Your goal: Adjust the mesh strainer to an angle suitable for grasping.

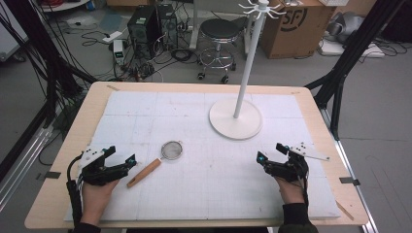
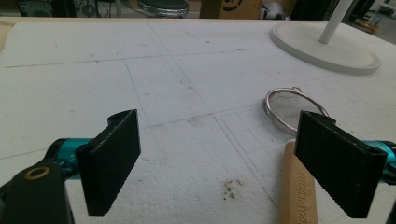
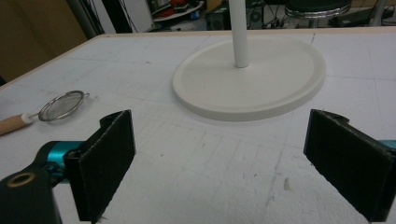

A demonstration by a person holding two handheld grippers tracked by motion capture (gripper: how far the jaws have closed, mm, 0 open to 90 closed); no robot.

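A small mesh strainer (image 1: 171,150) with a wooden handle (image 1: 144,173) lies on the white mat, left of centre. My left gripper (image 1: 122,156) rests at the front left, just left of the handle, open and empty. In the left gripper view the strainer (image 2: 289,108) and its handle (image 2: 296,196) lie beside the right jaw. My right gripper (image 1: 270,151) rests at the front right, open and empty. In the right gripper view the strainer (image 3: 61,106) lies far left and the white stand's base (image 3: 261,81) is ahead.
A white hook stand (image 1: 248,58) rises from a round base (image 1: 235,119) at the back centre-right of the mat (image 1: 194,194). The wooden table edge (image 1: 194,88) borders the mat. Beyond it stand a stool (image 1: 219,36), computer cases and a cardboard box.
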